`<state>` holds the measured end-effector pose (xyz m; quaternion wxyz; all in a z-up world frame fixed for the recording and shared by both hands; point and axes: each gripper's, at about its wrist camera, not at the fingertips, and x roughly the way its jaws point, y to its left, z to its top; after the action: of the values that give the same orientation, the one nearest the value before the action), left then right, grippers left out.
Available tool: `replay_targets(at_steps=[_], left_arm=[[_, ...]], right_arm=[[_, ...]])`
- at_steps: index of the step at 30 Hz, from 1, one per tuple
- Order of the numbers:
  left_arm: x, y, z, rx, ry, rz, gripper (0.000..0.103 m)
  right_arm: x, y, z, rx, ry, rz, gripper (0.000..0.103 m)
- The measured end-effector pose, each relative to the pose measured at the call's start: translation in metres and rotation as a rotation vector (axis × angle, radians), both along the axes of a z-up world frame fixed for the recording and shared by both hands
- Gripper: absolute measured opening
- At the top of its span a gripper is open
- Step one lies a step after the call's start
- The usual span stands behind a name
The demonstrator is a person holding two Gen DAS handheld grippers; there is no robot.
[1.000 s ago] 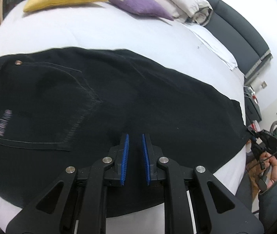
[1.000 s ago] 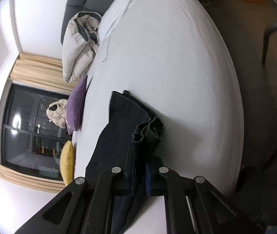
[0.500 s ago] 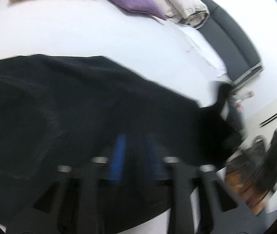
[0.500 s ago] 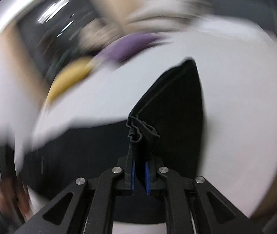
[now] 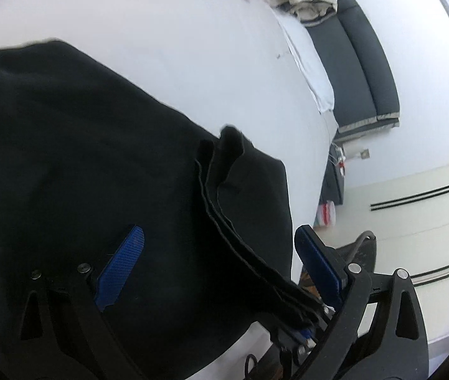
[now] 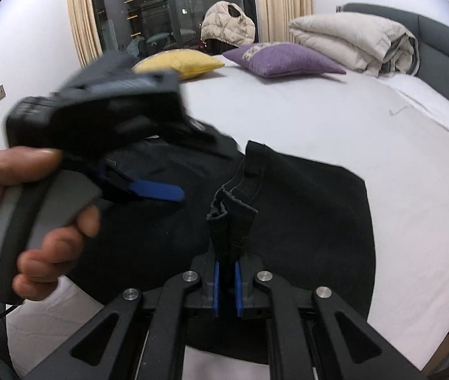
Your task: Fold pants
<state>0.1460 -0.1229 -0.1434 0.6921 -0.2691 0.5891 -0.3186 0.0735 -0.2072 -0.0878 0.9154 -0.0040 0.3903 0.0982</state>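
Black pants point(image 5: 82, 164) lie on the white bed point(image 5: 177, 47), with the leg end folded back over the upper part. My right gripper point(image 6: 225, 280) is shut on the pants' hem point(image 6: 230, 209) and holds it up over the folded cloth point(image 6: 313, 221). The held hem also shows in the left wrist view point(image 5: 224, 171). My left gripper point(image 5: 218, 266) is open wide, its blue pads point(image 5: 120, 266) above the pants and either side of the hem. It also shows, blurred, in the right wrist view point(image 6: 156, 190), held by a hand point(image 6: 34, 221).
A yellow pillow point(image 6: 180, 61), a purple pillow point(image 6: 281, 58) and a rolled beige duvet point(image 6: 357, 42) lie at the bed's far end. A grey headboard point(image 5: 360, 50) runs along the right side. A dark window point(image 6: 173, 9) with curtains is behind.
My right gripper swung the held hem over onto the pants' upper part, folding the legs back. My left gripper opened wide and moved right toward the hem.
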Motion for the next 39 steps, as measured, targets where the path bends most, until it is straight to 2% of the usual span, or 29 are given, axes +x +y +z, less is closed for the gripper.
replay_targets(at_steps=[3, 4, 5, 7, 9, 10, 11, 20, 24, 27, 29, 31, 34, 36, 39], left_arm=[[0.003, -0.002, -0.002, -0.03, 0.01, -0.021, 0.088], [0.004, -0.003, -0.001, -0.042, 0.013, -0.026, 0.072], [0.004, -0.003, -0.002, -0.051, 0.015, -0.034, 0.051], [0.006, 0.001, -0.001, -0.032, 0.012, -0.04, 0.028], [0.005, 0.009, 0.0, -0.035, 0.001, -0.04, 0.022], [0.005, 0.016, 0.002, -0.031, -0.009, -0.034, 0.013], [0.007, 0.021, 0.004, -0.025, -0.02, -0.031, 0.01], [0.007, 0.097, 0.022, 0.038, -0.075, 0.017, 0.007], [0.006, 0.125, 0.013, 0.086, -0.068, 0.06, 0.007], [0.009, 0.135, -0.006, 0.122, -0.052, 0.061, 0.008], [0.008, 0.138, -0.015, 0.116, -0.047, 0.06, 0.009], [0.01, 0.138, -0.014, 0.121, -0.048, 0.06, 0.009], [0.003, 0.146, -0.002, 0.185, -0.085, 0.066, 0.015], [-0.004, 0.162, 0.011, 0.282, -0.129, 0.079, 0.017], [-0.014, 0.179, 0.03, 0.382, -0.191, 0.13, 0.017]], right_arm=[[-0.005, 0.011, 0.005, -0.031, -0.027, 0.035, 0.009], [-0.007, 0.018, 0.005, -0.041, -0.031, 0.049, 0.008], [-0.009, 0.025, 0.006, -0.051, -0.034, 0.064, 0.008], [-0.009, 0.037, 0.007, -0.059, -0.039, 0.078, 0.008], [-0.01, 0.045, 0.009, -0.053, -0.043, 0.081, 0.009], [-0.009, 0.051, 0.011, -0.048, -0.046, 0.089, 0.009], [-0.01, 0.055, 0.012, -0.051, -0.048, 0.093, 0.009], [-0.004, 0.114, 0.013, -0.046, -0.055, 0.184, 0.009], [-0.003, 0.133, -0.001, -0.046, -0.032, 0.209, 0.009], [0.006, 0.144, -0.024, -0.049, 0.044, 0.225, 0.01], [0.011, 0.148, -0.042, -0.047, 0.112, 0.233, 0.015], [0.01, 0.144, -0.042, -0.008, 0.145, 0.232, 0.019], [0.001, 0.118, -0.024, 0.141, 0.172, 0.252, 0.053], [-0.005, 0.096, -0.01, 0.213, 0.169, 0.246, 0.055], [-0.002, 0.041, 0.01, 0.313, 0.138, 0.152, 0.055]])
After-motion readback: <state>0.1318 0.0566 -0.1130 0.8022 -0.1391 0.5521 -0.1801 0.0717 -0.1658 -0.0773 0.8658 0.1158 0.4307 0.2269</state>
